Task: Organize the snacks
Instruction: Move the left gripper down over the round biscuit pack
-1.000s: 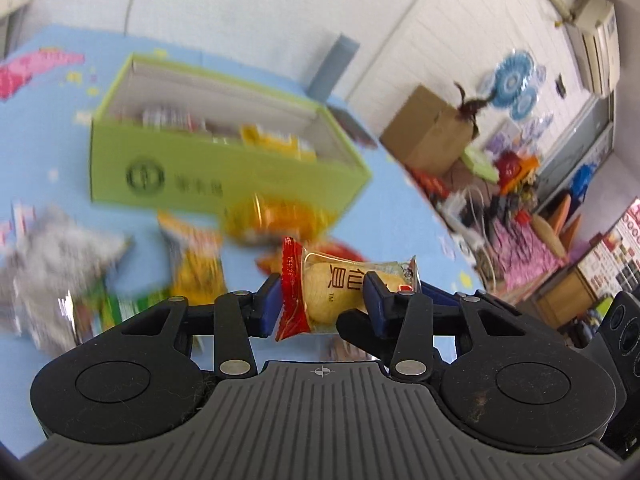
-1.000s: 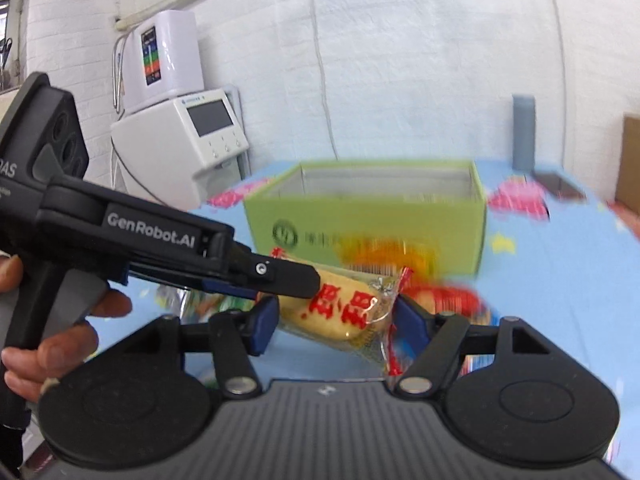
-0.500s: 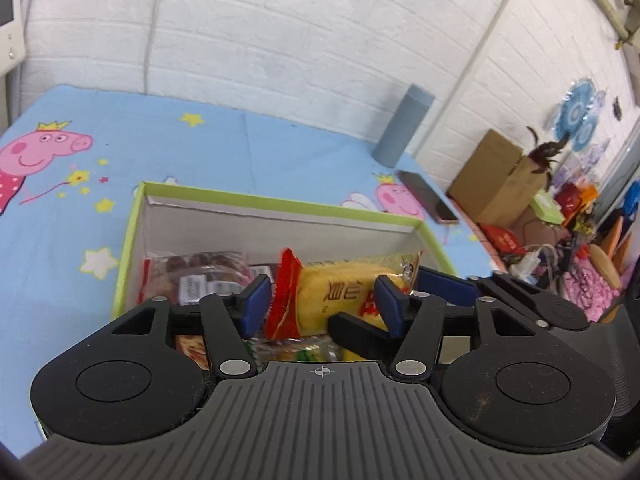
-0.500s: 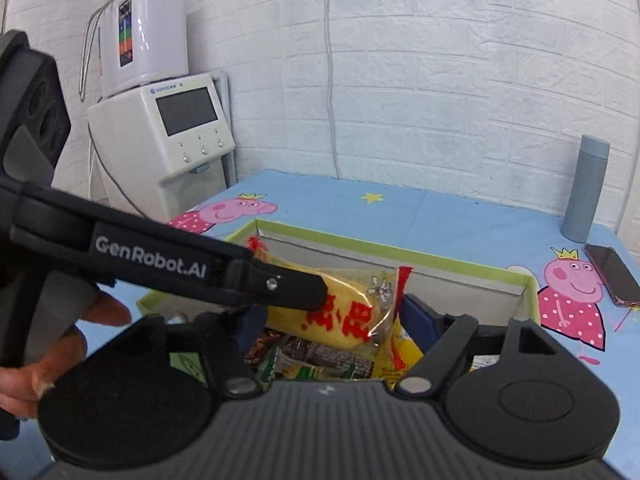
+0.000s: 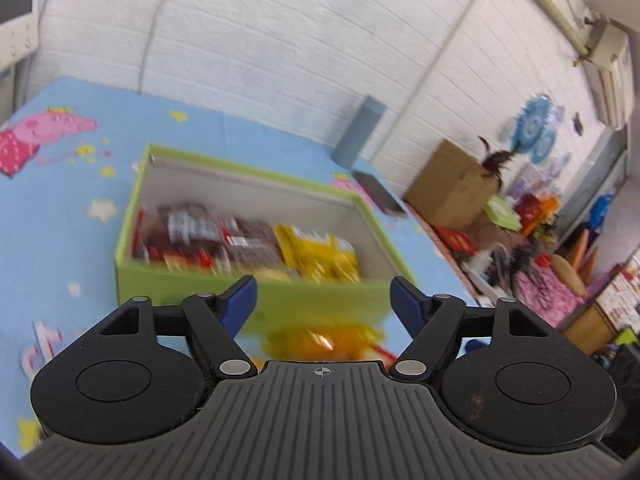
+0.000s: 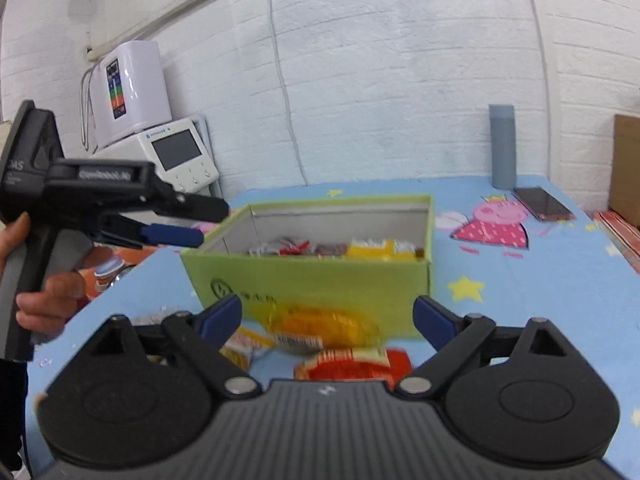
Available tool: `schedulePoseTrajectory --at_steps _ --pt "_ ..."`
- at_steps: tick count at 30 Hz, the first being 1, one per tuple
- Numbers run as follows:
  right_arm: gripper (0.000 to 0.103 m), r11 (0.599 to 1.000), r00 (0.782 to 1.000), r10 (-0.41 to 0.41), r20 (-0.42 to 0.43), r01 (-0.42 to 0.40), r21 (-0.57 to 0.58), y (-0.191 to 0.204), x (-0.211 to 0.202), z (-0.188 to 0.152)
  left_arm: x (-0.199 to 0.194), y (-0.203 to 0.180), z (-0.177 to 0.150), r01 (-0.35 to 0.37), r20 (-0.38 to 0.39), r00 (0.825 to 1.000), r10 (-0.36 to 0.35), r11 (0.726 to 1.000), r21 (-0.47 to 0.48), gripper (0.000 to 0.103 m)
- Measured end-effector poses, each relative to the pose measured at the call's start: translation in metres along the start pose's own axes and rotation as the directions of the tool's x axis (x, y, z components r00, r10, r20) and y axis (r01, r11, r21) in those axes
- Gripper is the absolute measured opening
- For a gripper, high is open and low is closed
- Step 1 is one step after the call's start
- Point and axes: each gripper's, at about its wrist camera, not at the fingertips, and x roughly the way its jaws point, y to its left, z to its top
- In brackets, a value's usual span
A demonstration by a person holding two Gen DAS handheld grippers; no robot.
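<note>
The left hand-held gripper (image 5: 323, 294) has its blue-tipped jaws opening, with nothing between them. Beyond them a green box (image 5: 256, 300) sits on the blue cartoon-printed counter (image 5: 60, 216), holding blurred dark-brown, red and yellow snack packets (image 5: 244, 242). An orange packet (image 5: 320, 342) lies on the counter just in front of the box. A grey bottle (image 5: 360, 132) and a phone (image 5: 380, 199) stand behind it.

Bright, even light fills both views, with soft shadows only; fisheye distortion bows the brick wall (image 6: 400, 60) and darkens the corners; motion blur smears the green box (image 5: 256, 300) and its snacks (image 5: 248, 240); each hand-held gripper's black body stays sharp.
</note>
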Motion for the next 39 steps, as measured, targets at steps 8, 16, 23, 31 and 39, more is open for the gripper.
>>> schedulePoseTrajectory --at_steps 8,16,23,31,39 --pt "0.094 0.996 0.988 -0.022 -0.151 0.034 0.078 -0.009 -0.014 -0.075 0.017 -0.025 -0.094 0.094 -0.208 0.972 -0.105 0.994 -0.062 0.064" --pt "0.095 1.000 0.978 0.028 -0.207 -0.024 0.018 0.003 0.003 -0.081 0.064 -0.030 -0.102 0.073 -0.301 0.948 -0.104 0.991 -0.113 0.053" --pt "0.095 0.993 0.969 0.120 -0.216 -0.116 0.030 0.031 -0.009 -0.088 0.056 -0.027 -0.105 0.064 -0.296 0.951 -0.089 0.994 -0.092 0.050" --pt "0.094 0.986 0.964 0.167 -0.206 -0.160 0.049 0.058 -0.027 -0.104 0.026 -0.016 -0.122 0.070 -0.280 0.955 -0.096 0.992 -0.101 0.050" --pt "0.094 0.998 0.985 0.061 -0.164 -0.058 0.022 0.067 -0.063 -0.108 0.012 -0.011 -0.106 0.094 -0.229 0.967 -0.113 0.991 -0.092 0.052"
